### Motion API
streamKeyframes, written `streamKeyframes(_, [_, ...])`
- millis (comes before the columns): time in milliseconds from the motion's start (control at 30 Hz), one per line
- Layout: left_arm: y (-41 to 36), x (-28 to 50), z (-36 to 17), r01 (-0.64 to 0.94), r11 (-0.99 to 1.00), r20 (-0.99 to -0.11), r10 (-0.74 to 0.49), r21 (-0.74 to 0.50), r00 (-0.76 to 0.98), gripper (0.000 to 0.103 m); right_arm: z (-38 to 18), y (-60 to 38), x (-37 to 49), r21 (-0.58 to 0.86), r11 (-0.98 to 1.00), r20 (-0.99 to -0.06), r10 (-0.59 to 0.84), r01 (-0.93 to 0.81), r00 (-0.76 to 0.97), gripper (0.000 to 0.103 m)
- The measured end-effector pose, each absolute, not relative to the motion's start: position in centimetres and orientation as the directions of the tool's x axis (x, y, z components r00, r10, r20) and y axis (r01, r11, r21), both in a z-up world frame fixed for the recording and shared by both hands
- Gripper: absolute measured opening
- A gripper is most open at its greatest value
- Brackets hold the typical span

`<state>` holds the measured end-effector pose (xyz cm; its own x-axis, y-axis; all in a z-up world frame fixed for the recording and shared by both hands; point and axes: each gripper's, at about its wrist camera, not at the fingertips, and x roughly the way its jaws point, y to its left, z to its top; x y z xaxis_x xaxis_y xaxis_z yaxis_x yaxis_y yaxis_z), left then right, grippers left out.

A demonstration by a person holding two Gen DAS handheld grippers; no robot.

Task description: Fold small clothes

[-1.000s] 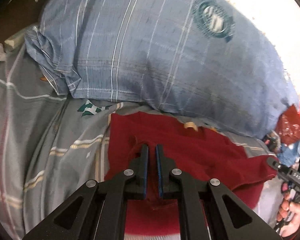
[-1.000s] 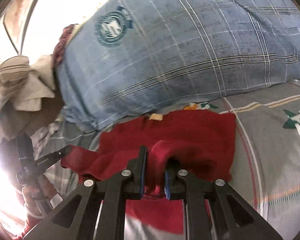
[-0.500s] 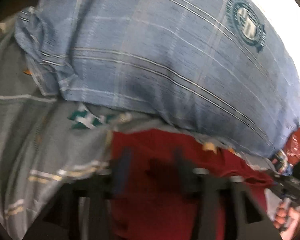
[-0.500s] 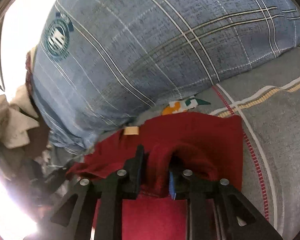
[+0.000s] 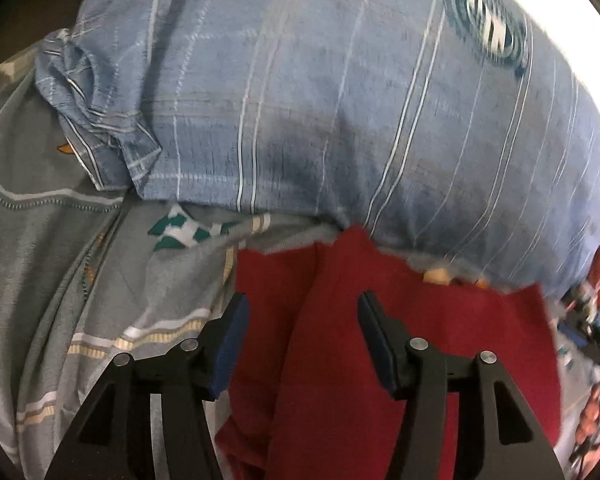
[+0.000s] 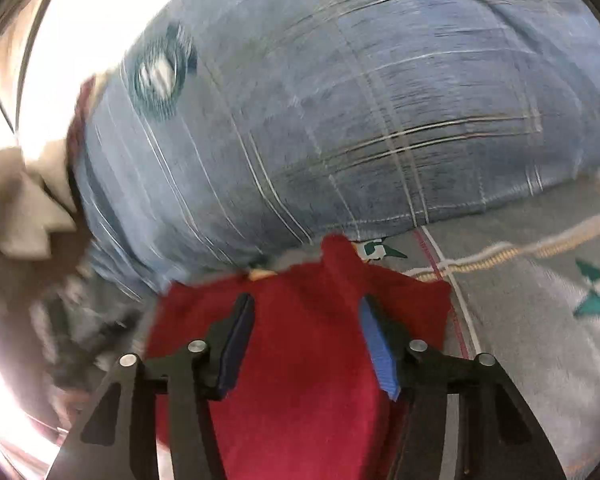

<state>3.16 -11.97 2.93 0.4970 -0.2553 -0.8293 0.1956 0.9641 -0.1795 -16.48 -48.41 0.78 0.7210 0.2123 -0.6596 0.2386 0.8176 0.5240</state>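
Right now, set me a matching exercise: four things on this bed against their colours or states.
Things:
1. pillow
2. garment
3. bedsheet
4. left gripper

Descriptions:
A. open over red cloth
B. grey with stripes
C. blue plaid, round emblem
D. dark red, lying against the pillow

Pairs: 1-C, 2-D, 3-B, 4-A

No words, numbers or brand names can be read in either view. The blue checked pillow (image 5: 360, 112) carries a round dark-teal badge (image 5: 490, 34) with white marks at its centre, but blur leaves its lettering illegible; the same badge (image 6: 162, 76) is just as smeared in the right view. The grey bedsheet (image 5: 40, 240) shows only a teal-and-white pattern (image 5: 184, 232), not letters.
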Motion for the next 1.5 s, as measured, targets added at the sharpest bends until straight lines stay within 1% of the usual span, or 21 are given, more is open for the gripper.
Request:
streamKeyframes(67, [-12.6,3.6,1.9,0.206,0.968,-0.856,-0.224,-0.141,0.465,0.055,-1.4,-47.9,-14.4,0.476,0.839,-0.716,0.197,0.262,0.67,0.041])
streamKeyframes(133, [-13.0,3.9,0.9,0.208,0.971,-0.875,-0.2,-0.117,0.44,0.056,-4.3,-48.4,-13.2,0.398,0.85,-0.784,0.12,0.345,0.609,0.037])
streamKeyframes(167, [-13.0,4.1,0.5,0.204,0.972,-0.88,-0.193,-0.112,0.434,0.056,-5.2,-48.8,-13.2,0.4,0.844,-0.784,0.112,0.358,0.611,0.033])
streamKeyframes(233, [-13.1,4.3,0.5,0.198,0.973,-0.88,-0.197,-0.121,0.431,0.056,-5.4,-49.7,-13.6,0.45,0.816,-0.754,0.129,0.364,0.644,0.033])
streamKeyframes(333, [-13.0,4.2,1.1,0.202,0.972,-0.878,-0.202,-0.124,0.434,0.056,-3.5,-49.5,-14.2,0.42,0.83,-0.752,0.09,0.368,0.653,0.039])
streamKeyframes(367, [-12.9,4.1,1.3,0.2,0.972,-0.877,-0.202,-0.124,0.437,0.057,-2.5,-49.3,-14.6,0.402,0.836,-0.751,0.067,0.374,0.657,0.046])
streamKeyframes(467, [-12.7,3.4,2.1,0.2,0.971,-0.866,-0.212,-0.133,0.452,0.057,-0.4,-48.3,-16.0,0.421,0.845,-0.725,0.095,0.33,0.682,0.055])
streamKeyframes(567, [-12.3,2.2,2.7,0.203,0.971,-0.861,-0.21,-0.127,0.463,0.057,-1.1,-46.6,-16.4,0.362,0.887,-0.77,0.111,0.286,0.629,0.057])
streamKeyframes(600, [-12.3,1.8,2.8,0.203,0.971,-0.863,-0.208,-0.126,0.461,0.057,-2.4,-46.3,-16.0,0.327,0.897,-0.807,0.102,0.297,0.582,0.057])
streamKeyframes(633, [-12.3,1.2,3.1,0.201,0.971,-0.867,-0.21,-0.13,0.453,0.057,-3.6,-46.3,-15.6,0.322,0.895,-0.825,0.106,0.308,0.554,0.057])
streamKeyframes(667, [-12.2,0.7,3.4,0.202,0.97,-0.87,-0.215,-0.136,0.444,0.058,-4.1,-46.2,-15.6,0.335,0.888,-0.818,0.109,0.314,0.565,0.057])
streamKeyframes(733, [-11.9,-0.4,4.3,0.2,0.969,-0.878,-0.22,-0.146,0.426,0.066,-3.2,-45.9,-15.7,0.342,0.879,-0.815,0.1,0.334,0.571,0.059])
streamKeyframes(767, [-11.6,-0.9,4.9,0.195,0.97,-0.881,-0.218,-0.147,0.419,0.072,-2.3,-45.4,-15.6,0.361,0.878,-0.805,0.124,0.313,0.581,0.059])
streamKeyframes(800, [-11.1,-1.4,5.5,0.191,0.97,-0.88,-0.221,-0.152,0.42,0.073,-1.4,-44.9,-15.6,0.385,0.878,-0.782,0.147,0.285,0.605,0.059])
streamKeyframes(867, [-10.3,-2.2,6.7,0.183,0.971,-0.877,-0.22,-0.155,0.428,0.074,0.3,-43.5,-15.7,0.424,0.876,-0.743,0.191,0.23,0.642,0.062])
streamKeyframes(967, [-9.4,-3.3,7.4,0.161,0.977,-0.875,-0.199,-0.141,0.442,0.076,1.8,-40.5,-13.9,0.482,0.865,-0.703,0.284,0.143,0.652,0.062])
streamKeyframes(1100, [-9.2,-3.8,6.6,0.162,0.981,-0.883,-0.169,-0.107,0.439,0.076,2.5,-35.5,-10.2,0.497,0.866,-0.693,0.358,0.056,0.626,0.064])
streamKeyframes(1267, [-8.2,-2.0,4.8,0.105,0.989,-0.898,-0.136,-0.101,0.418,0.076,2.0,-28.3,-4.0,0.513,0.857,-0.707,0.45,-0.044,0.545,0.064])
streamKeyframes(1333, [-8.2,-1.3,4.7,0.106,0.99,-0.897,-0.131,-0.095,0.422,0.076,1.1,-26.0,-1.4,0.528,0.848,-0.72,0.478,-0.049,0.503,0.07])
streamKeyframes(1367, [-8.3,-1.2,4.7,0.108,0.99,-0.894,-0.125,-0.086,0.43,0.076,0.7,-25.2,-0.6,0.526,0.849,-0.73,0.478,-0.044,0.488,0.072])
streamKeyframes(1500, [-8.6,-0.7,4.3,0.113,0.992,-0.895,-0.098,-0.054,0.435,0.076,-1.9,-22.3,2.8,0.477,0.879,-0.801,0.445,-0.022,0.401,0.07])
